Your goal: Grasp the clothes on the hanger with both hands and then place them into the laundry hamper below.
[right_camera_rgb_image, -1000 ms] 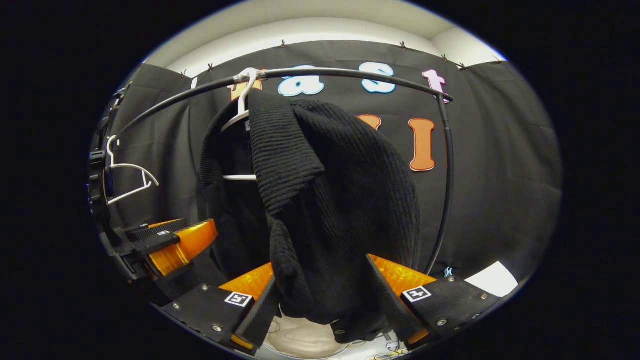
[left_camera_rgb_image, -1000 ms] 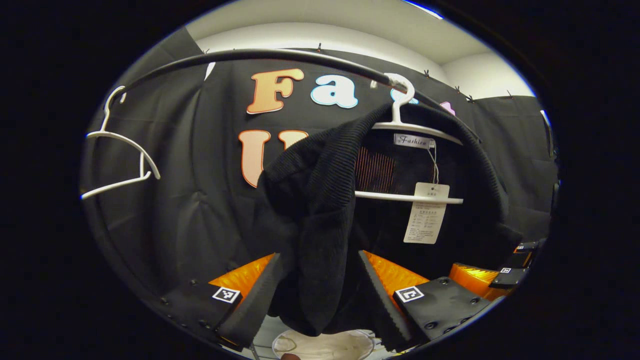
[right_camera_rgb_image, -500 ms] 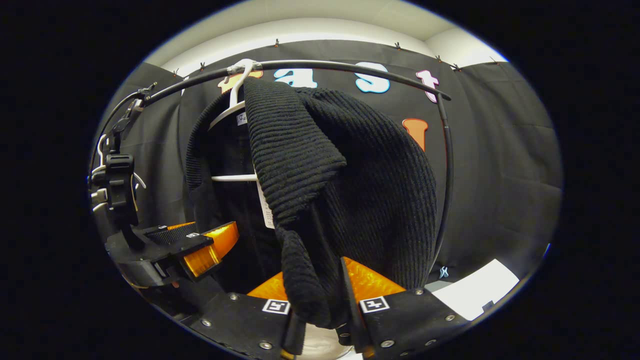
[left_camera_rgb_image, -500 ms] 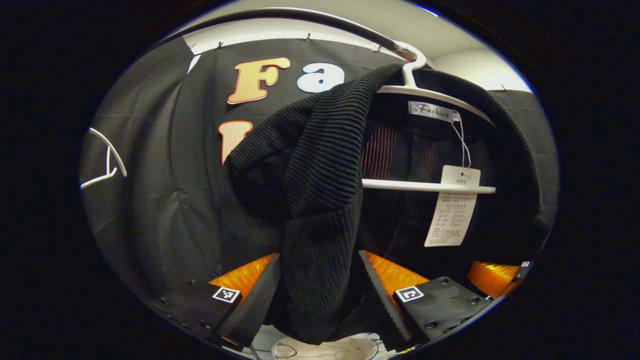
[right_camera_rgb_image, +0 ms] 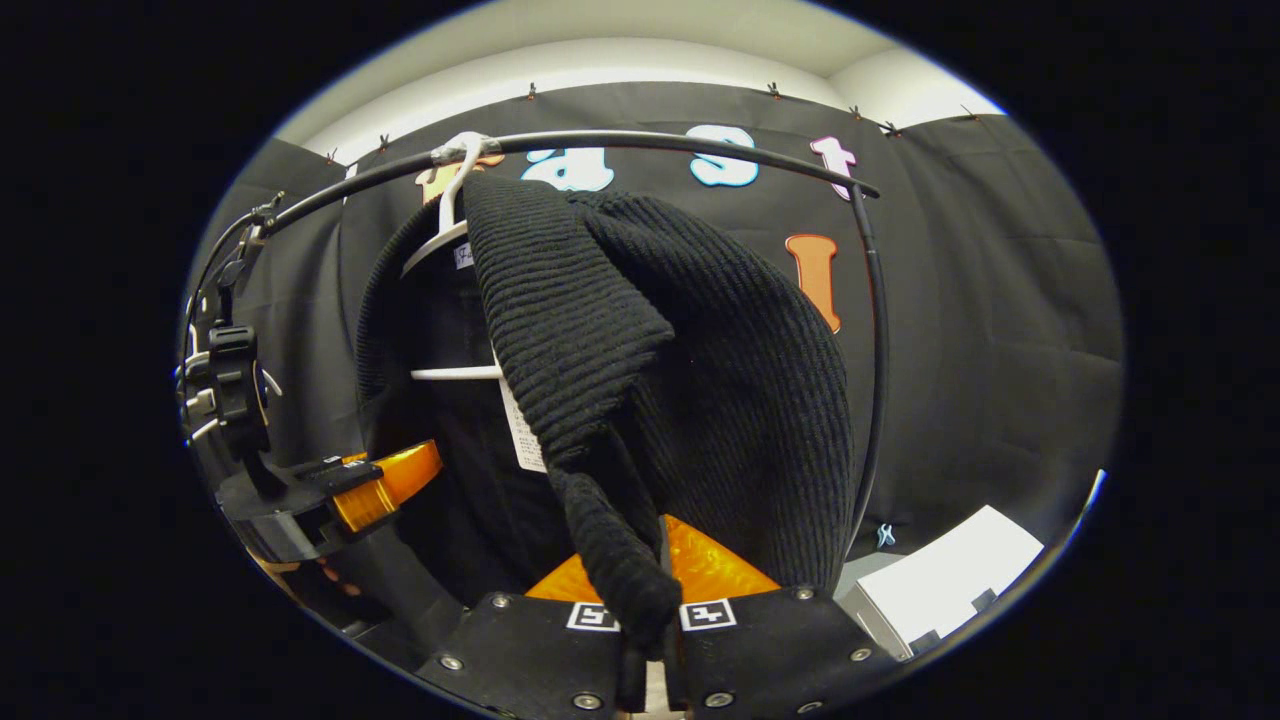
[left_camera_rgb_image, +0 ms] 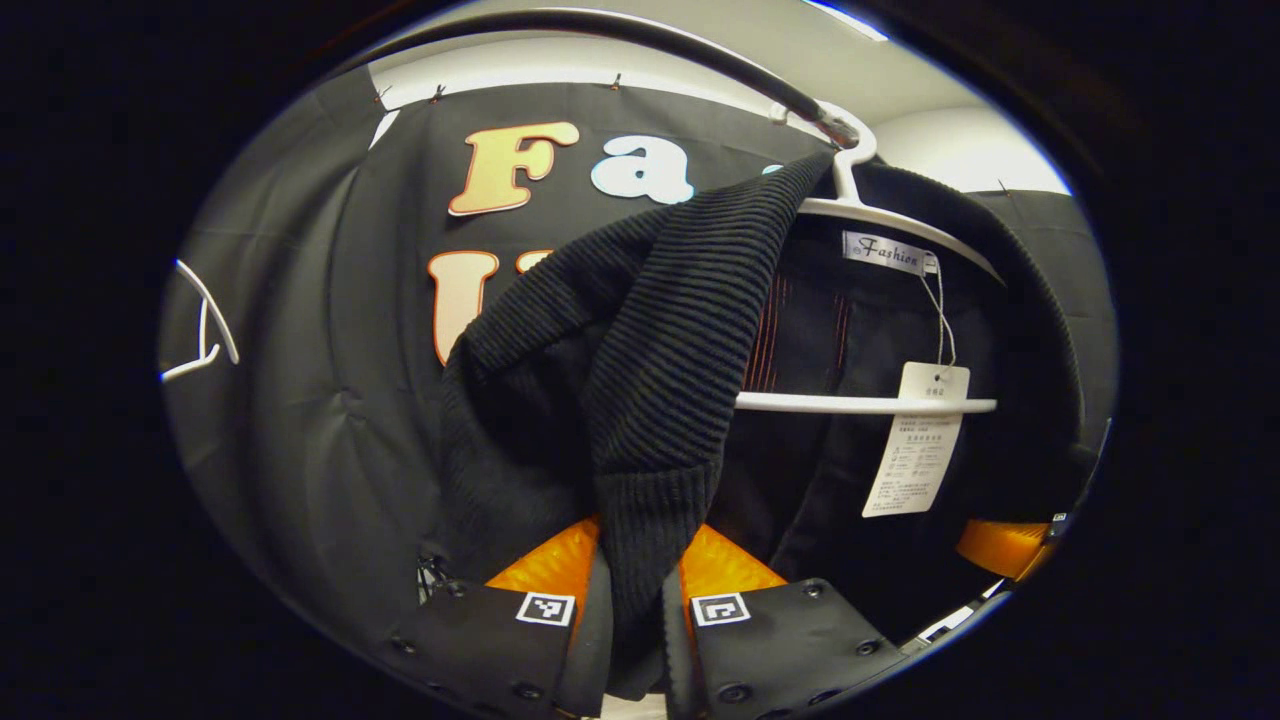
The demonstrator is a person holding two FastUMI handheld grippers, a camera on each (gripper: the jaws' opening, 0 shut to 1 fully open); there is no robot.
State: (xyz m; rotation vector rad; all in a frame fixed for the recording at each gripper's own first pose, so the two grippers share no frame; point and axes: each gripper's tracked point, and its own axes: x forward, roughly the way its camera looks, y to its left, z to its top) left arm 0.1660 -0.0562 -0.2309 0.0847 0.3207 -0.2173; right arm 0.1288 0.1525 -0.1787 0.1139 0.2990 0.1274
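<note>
Black sweater [left_camera_rgb_image: 640,380], one, pinched by two grippers: left gripper [left_camera_rgb_image: 634,625], right gripper [right_camera_rgb_image: 645,640].

Black curved rail [right_camera_rgb_image: 700,145] overhead; spare white hanger [left_camera_rgb_image: 205,325], white box [right_camera_rgb_image: 950,590]

The left gripper [left_camera_rgb_image: 637,640] has two flat black plates at its base, dotted with round screws, and each plate carries a small square black-and-white marker near its inner edge. Ribbed, translucent panels rise behind the plates. The right gripper [right_camera_rgb_image: 648,660] is built the same way, with screws and paired square markers. Seen from the right gripper view, the left gripper [right_camera_rgb_image: 330,490] has a black clamp-like mount above its body.
</note>
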